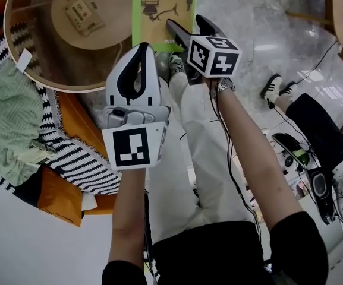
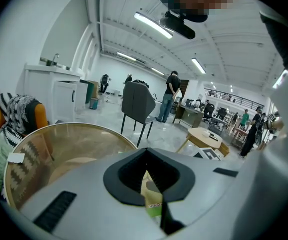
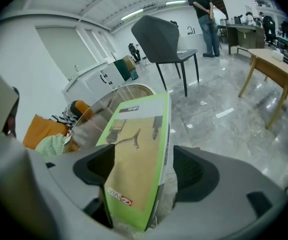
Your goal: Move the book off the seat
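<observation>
The book, green-edged with a tan cover picture, hangs over the floor beside the round glass table. My right gripper is shut on its lower end. In the right gripper view the book stands upright between the jaws of that gripper. My white left gripper is shut with nothing in it, just left of the book's lower edge. In the left gripper view a strip of the book shows through the hollow between the jaws of that gripper. The orange seat lies at the left.
A striped blanket and a green cloth cover the seat. Under the glass top sits a wooden shelf with a small box. A seated person's shoes and cables are at the right. A grey chair stands behind the glass table.
</observation>
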The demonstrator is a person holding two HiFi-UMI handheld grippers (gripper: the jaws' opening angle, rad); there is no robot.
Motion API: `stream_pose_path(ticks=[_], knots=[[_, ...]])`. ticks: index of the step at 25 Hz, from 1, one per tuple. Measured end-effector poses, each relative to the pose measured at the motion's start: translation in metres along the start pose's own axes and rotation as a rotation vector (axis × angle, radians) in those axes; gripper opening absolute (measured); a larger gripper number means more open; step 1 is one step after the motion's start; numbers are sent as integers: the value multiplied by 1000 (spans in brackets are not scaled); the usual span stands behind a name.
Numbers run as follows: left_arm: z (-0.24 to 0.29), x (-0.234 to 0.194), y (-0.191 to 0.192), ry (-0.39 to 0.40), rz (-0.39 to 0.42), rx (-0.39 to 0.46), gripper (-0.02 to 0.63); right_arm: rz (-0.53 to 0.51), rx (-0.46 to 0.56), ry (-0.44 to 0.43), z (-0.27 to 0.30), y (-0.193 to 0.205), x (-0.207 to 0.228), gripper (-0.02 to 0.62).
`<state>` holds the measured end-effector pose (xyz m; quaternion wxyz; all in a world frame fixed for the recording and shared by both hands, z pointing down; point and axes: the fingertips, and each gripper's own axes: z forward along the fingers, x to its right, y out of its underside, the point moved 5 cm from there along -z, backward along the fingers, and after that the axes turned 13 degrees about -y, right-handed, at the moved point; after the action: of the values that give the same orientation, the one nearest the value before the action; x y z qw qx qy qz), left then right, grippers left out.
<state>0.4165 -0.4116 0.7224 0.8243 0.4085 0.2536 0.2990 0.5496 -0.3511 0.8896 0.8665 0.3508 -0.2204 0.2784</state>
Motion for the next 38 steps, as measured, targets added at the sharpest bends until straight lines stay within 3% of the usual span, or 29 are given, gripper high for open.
stream_pose_path(ticks=[9,16,21,32,38], knots=[[-21,3,-10,0,-3,26,9,-96,102,-45,-38,-19,-27,347],[-36,1,-26,-19,-15,71,9,-79,158,-127,-69,-33,-61,336],[-47,-1,-39,-38,-15,101,9,-46,247,-149,-101,-50,-89,192],[-70,0,-80,-66,-38,135,9,-19,378,-169,-151,-99,-141,46],[-95,9,-117,-43,-30,168,9,-61,401,-183,-180,-125,-173,21]])
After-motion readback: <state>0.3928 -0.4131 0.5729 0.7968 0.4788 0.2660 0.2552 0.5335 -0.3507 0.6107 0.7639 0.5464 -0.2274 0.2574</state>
